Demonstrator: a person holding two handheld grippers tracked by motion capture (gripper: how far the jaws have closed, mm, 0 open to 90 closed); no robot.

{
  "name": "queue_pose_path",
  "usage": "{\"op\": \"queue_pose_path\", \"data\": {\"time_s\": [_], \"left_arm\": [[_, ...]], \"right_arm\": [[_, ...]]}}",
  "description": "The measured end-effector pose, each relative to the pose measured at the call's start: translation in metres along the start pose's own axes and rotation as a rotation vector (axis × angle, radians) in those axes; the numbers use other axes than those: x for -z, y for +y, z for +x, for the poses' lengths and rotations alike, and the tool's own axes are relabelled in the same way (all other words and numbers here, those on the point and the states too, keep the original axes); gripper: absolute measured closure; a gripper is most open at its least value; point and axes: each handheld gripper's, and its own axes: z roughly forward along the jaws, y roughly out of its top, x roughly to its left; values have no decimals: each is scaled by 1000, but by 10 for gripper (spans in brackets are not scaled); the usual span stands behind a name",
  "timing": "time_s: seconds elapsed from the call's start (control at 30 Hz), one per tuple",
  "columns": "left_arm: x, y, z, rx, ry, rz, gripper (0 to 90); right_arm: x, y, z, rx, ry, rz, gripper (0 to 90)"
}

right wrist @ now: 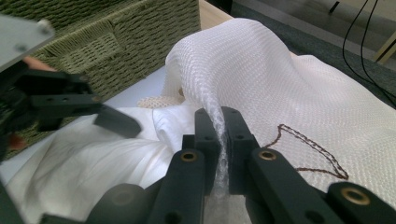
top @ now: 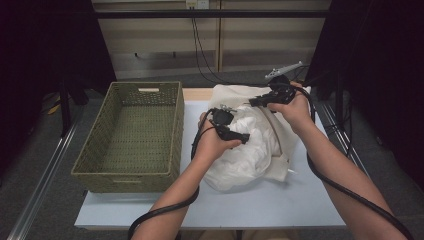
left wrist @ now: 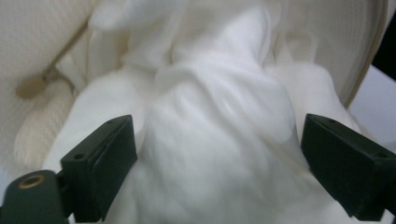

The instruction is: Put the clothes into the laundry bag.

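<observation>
Here, right tool (right wrist: 218, 122) clamped on a raised fold of the cream mesh bag (right wrist: 299, 88), mesh pinched between the two black jaws and pulled up into a ridge; same tool seen in the high view (top: 256, 101) at the far right part of the pile, gripped by the right hand (top: 295, 107). Left tool (left wrist: 217, 158) wide apart, nothing pinched, jaws standing either side of the white cloth (left wrist: 210, 140), pads clear of it, picture somewhat blurred. In the high view left tool (top: 241, 137) over the middle of the pile, held by the left hand (top: 212, 142); seen too in the right gripper view (right wrist: 116, 122), hovering just above the cloth. White cloth (top: 240, 155) bunched on the pale worktop (top: 280, 205), partly tucked inside the mesh bag (top: 230, 95), which lies behind and around it; brown stitched outline visible on the mesh. Woven green basket (top: 132, 135) on the worktop just left of the pile, near but apart from the cloth. Cables (top: 165, 210) trailing from both tools toward the near edge.
</observation>
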Motion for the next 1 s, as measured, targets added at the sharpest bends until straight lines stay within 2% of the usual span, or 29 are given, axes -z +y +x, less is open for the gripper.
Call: {"op": "queue_pose_path", "data": {"time_s": [0.03,0.07,0.13,0.23,0.27,0.33,0.4,0.47,0.57,0.67,0.77,0.8,0.9,0.97,1.0], "left_arm": [[0,-4,-1,-24,-4,20,95],[-2,-7,-2,-13,-15,22,83],[-8,-14,-2,-23,-15,45,101],[-20,-22,1,-18,-18,72,161],[-23,-25,2,-26,-26,87,203],[-28,-30,3,-1,-25,99,305],[-32,-32,4,16,-21,109,469],[-32,-30,5,33,-8,114,592],[-30,-26,4,72,18,75,702],[-26,-20,4,80,28,13,734],[-25,-14,4,108,16,-33,740],[-25,-12,5,97,14,-28,740],[-30,-7,4,98,16,-45,740],[-33,-3,2,86,28,-56,743],[-34,-1,2,88,37,-76,743]], "right_arm": [[0,0,1,-3,-6,5,872],[0,0,1,-2,-2,1,872],[-1,0,2,5,-5,5,872],[1,-1,3,-4,-6,10,872],[1,-1,2,-1,-4,9,872],[2,-2,2,3,2,6,872],[2,-3,2,8,1,8,872],[2,-5,3,7,4,11,872],[4,-5,3,5,5,9,872],[5,-6,3,-8,15,7,874],[4,-6,1,-9,10,5,874],[3,-6,1,-12,17,5,875],[3,-4,3,-15,25,6,875],[2,-3,5,-3,39,4,876],[3,-2,6,2,39,3,876]]}}
